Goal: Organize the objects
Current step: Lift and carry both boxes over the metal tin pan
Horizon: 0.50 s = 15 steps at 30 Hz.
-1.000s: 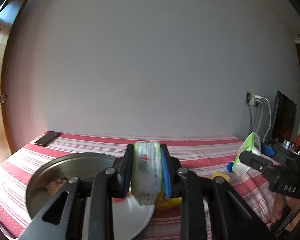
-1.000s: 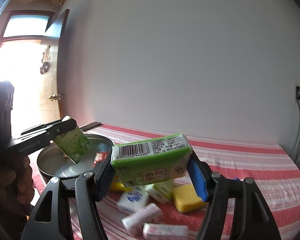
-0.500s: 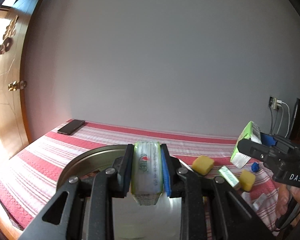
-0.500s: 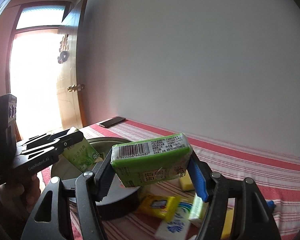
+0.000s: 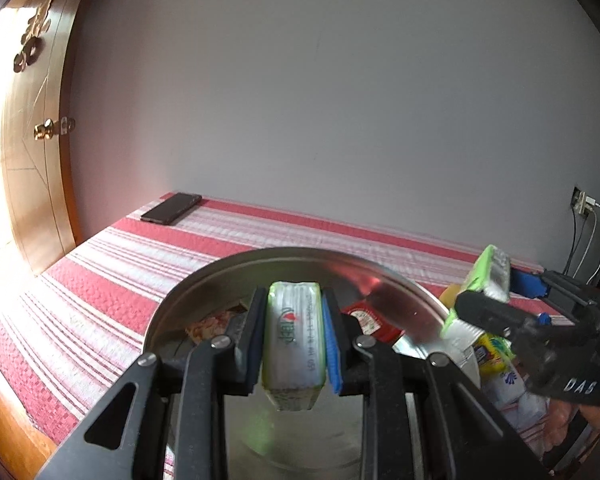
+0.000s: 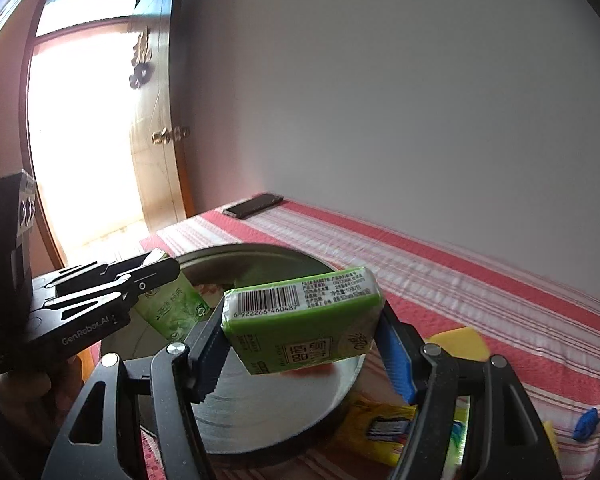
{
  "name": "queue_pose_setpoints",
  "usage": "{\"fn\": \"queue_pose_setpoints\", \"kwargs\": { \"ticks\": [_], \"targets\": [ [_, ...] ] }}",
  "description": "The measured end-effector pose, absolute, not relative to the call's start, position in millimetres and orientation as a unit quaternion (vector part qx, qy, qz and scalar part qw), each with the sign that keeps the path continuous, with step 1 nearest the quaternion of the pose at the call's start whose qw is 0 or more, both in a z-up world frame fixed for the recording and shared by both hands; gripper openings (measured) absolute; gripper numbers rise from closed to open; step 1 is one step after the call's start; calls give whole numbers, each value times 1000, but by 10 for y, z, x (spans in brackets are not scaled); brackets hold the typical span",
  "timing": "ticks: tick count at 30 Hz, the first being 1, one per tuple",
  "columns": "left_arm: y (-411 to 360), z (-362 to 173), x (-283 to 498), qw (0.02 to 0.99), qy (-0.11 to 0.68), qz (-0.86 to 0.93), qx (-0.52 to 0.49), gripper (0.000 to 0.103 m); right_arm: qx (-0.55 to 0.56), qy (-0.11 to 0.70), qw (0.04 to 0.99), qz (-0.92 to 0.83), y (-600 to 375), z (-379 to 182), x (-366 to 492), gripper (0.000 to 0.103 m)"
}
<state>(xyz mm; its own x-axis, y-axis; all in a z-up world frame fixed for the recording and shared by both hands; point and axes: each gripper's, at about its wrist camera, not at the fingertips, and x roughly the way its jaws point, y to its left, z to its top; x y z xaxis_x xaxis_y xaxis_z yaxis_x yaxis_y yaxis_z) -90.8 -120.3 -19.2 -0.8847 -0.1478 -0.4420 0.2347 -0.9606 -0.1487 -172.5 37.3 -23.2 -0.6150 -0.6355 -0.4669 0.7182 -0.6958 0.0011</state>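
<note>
Both tongs w/ green tissue packs, above metal basin (image 5: 204, 292)

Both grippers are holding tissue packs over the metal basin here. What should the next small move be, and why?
Probably lower the left gripper and release its tissue pack: it hangs directly above the metal basin, which already holds items, while the right gripper sits nearer the rim.

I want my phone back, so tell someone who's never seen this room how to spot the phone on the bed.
Start at the bed with the red and white striped cover, which runs along the plain wall. Go past the round metal pan to the far corner nearest the wooden door. The phone lies flat there alone, a dark slab, unlike the colourful packets beside the pan.
</note>
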Motion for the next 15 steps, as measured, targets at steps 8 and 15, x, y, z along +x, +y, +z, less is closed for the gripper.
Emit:
{"fn": "queue_pose_setpoints", "kwargs": {
  "ticks": [8, 15],
  "targets": [
    [-1296, -280, -991, 109, 103, -959, 239, 24, 246, 119, 383, -883, 97, -418, -1829, 69],
    [-1410, -339, -1051, 121, 106, -954, 251, 24, 269, 132, 376, -877, -49, -569, -1915, 69]
  ]
}}
